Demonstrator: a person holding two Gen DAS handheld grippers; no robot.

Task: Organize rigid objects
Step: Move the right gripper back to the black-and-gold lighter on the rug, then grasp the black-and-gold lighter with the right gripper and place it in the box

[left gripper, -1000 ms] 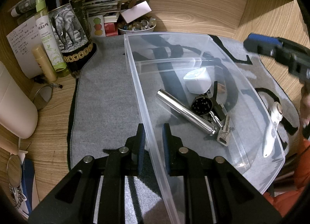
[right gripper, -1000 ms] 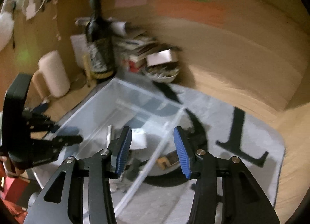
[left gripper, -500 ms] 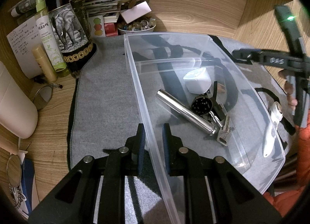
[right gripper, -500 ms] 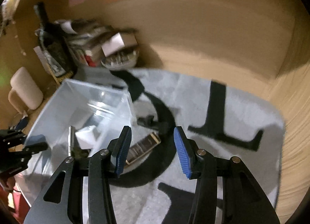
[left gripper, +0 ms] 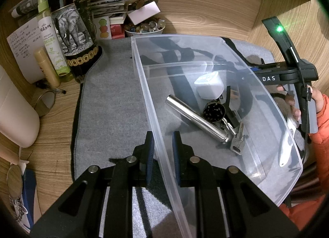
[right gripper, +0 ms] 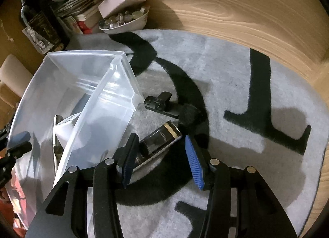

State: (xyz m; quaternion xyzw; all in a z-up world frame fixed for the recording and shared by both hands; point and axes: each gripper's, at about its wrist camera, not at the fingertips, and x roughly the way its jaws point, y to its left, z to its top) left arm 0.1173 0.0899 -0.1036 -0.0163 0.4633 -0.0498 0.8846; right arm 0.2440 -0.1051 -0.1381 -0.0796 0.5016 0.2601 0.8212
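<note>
Since the earlier frames we record that the right hand-held gripper has swung away from above the clear bin and dropped toward the grey mat, while the left view is unchanged.

Nearest to us, the right hand-held gripper stands spread wide, grasping nothing, tilted down over the dark rectangular box with a gold band. That box lies on the mat just beside the bin's outer wall, its near end between the blue pads. Just beyond it lies a black clip microphone with a furry tip.

The left hand-held gripper is clenched on the bin's near wall, one pad inside, one outside, held level. Inside the bin we note a metal tube, keys and a white block.

Risks, in our judgement: the left pad sits close to the bin wall and may strike it on closing; the box looks glossy and may slip. A lift could also nudge the microphone. At the far edge of the counter, bottle and bowl stand well apart.
</note>
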